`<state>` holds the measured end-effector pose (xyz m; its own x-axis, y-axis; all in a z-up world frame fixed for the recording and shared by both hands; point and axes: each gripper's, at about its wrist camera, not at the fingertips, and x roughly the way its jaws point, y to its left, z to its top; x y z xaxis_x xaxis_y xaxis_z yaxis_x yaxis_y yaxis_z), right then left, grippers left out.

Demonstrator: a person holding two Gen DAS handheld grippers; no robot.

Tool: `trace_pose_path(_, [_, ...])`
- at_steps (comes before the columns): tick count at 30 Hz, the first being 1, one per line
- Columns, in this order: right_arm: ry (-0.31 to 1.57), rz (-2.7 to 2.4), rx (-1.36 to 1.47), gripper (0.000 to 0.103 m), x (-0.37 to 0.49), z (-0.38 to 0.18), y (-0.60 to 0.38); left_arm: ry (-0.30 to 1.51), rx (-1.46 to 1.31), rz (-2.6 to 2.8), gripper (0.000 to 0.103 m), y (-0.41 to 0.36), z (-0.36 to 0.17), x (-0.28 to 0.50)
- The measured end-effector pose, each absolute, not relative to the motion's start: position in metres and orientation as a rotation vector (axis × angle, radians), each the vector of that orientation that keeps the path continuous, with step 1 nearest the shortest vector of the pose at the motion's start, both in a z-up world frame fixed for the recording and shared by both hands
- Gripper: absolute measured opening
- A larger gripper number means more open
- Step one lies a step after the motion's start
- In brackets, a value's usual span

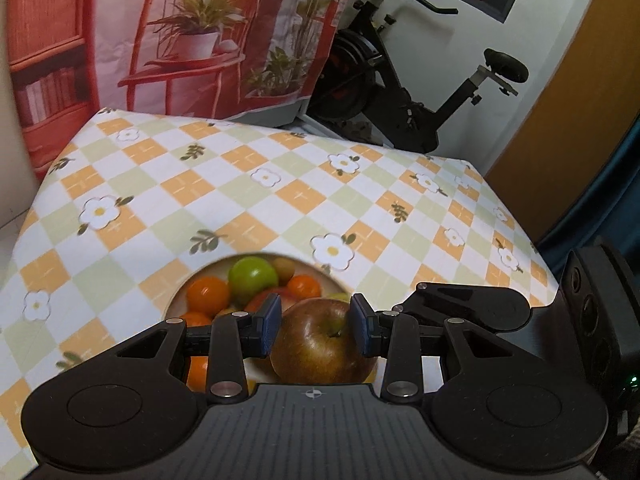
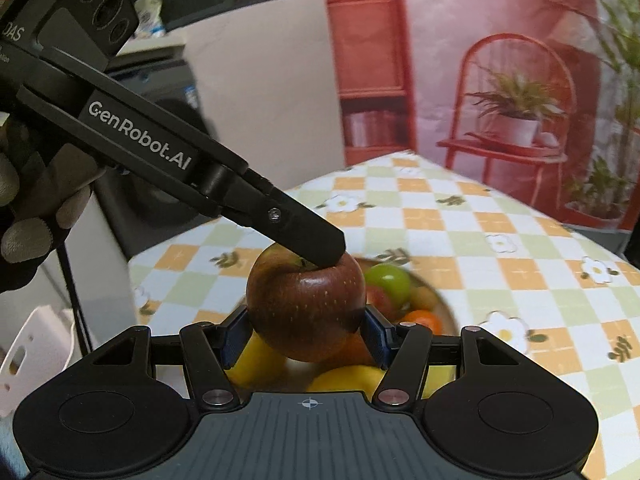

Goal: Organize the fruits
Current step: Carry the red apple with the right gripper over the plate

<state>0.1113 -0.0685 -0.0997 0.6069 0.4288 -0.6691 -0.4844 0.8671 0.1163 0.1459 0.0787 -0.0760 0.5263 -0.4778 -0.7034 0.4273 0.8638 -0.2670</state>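
Between my right gripper's (image 2: 306,334) jaws sits the red apple (image 2: 306,304), clamped at its sides; my left gripper (image 1: 314,330) straddles its top, jaws apart. Beyond and below both, the fruit bowl (image 1: 200,276) rests on the bench (image 1: 240,200).

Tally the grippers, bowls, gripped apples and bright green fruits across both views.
grippers: 2, left and right
bowl: 1
apple in grip: 1
green fruit: 1
total: 5
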Motion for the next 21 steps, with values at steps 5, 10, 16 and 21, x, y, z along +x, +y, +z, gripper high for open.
trace_pose_path(5, [0.762, 0.549, -0.121, 0.055, 0.123, -0.104, -0.05, 0.834, -0.103, -0.5, 0.04, 0.097, -0.08, 0.149])
trace_pose_path(10, [0.765, 0.558, -0.16, 0.055, 0.145, -0.107, -0.036, 0.819, -0.14, -0.46, 0.04, 0.111, -0.084, 0.164])
trace_pose_path(16, [0.777, 0.578, -0.202, 0.055, 0.147, -0.118, -0.027, 0.837, -0.167, -0.466, 0.039, 0.121, -0.094, 0.167])
trace_pose_path(21, [0.784, 0.578, -0.218, 0.055, 0.146, -0.117, -0.024, 0.843, -0.172, -0.48, 0.039, 0.121, -0.095, 0.166])
